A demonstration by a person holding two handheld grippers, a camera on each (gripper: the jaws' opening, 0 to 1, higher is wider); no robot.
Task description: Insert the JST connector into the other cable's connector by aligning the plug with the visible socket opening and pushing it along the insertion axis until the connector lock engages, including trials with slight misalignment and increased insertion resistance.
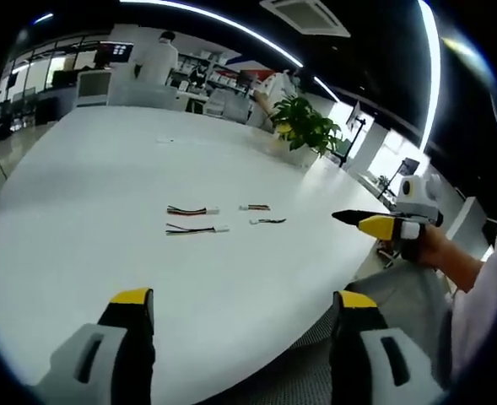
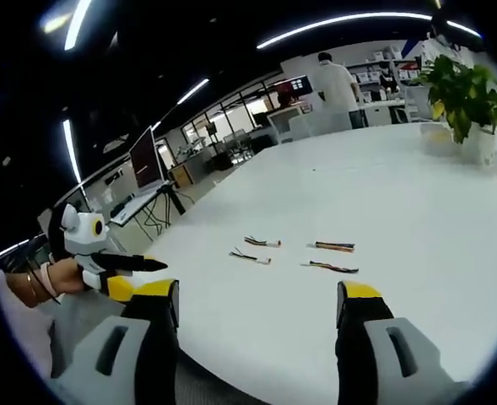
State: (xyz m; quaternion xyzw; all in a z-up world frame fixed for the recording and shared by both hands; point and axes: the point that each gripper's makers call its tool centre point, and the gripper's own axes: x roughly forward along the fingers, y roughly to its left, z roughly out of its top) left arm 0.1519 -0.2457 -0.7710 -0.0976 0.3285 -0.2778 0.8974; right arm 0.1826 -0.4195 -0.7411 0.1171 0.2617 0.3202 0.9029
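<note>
Four short JST cables lie loose on the white table (image 1: 105, 169), well inside its near edge and clear of both grippers. In the left gripper view they form a small cluster: one cable (image 1: 191, 210) with a white connector at its end, a second cable (image 1: 197, 229) just beside it toward the table edge, a shorter third cable (image 1: 255, 207) next to the first, and a fourth cable (image 1: 267, 221) nearest the potted plant (image 1: 305, 126) side. The left gripper (image 1: 244, 308) hangs over the table edge with its yellow-tipped jaws spread wide and nothing between them. The right gripper (image 2: 261, 299) is likewise spread apart and empty, its jaws framing the same cables from the opposite side of the cluster. A person stands beyond the far end of the table (image 2: 332, 80), near shelving.
</note>
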